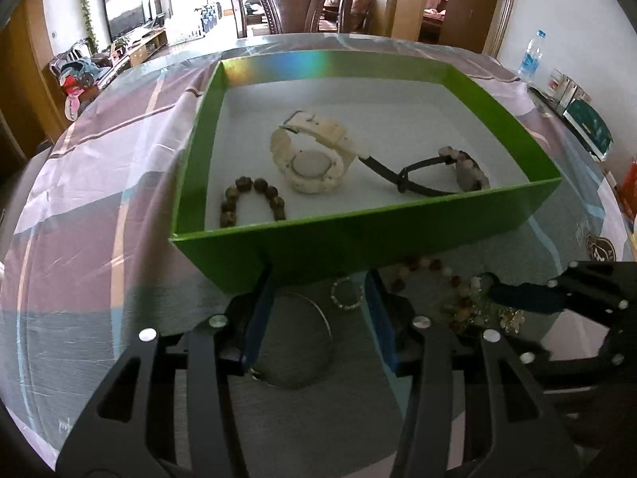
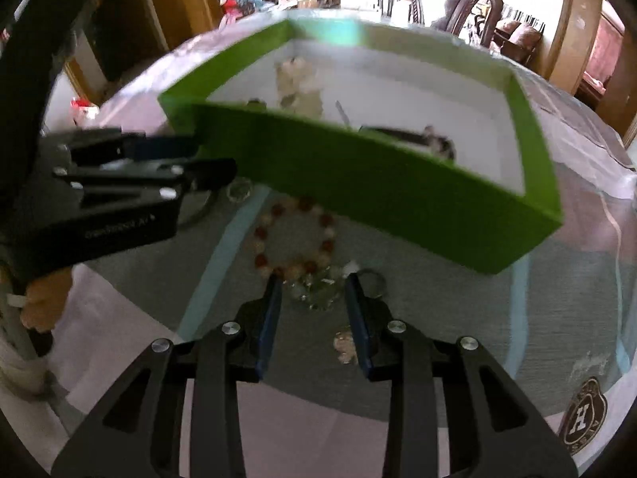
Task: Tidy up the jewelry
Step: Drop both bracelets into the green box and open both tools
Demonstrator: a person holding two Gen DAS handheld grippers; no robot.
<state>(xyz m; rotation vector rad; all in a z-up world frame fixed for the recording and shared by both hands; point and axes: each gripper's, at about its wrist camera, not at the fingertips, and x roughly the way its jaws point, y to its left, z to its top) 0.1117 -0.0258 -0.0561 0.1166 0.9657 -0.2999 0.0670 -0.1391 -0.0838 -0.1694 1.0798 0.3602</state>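
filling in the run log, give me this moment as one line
left tool: open over thin hoop | right tool: open at clear beads | green box: white watch, two bracelets inside

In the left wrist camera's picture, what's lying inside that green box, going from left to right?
Brown bead bracelet → white watch → dark cord bracelet with pale beads.
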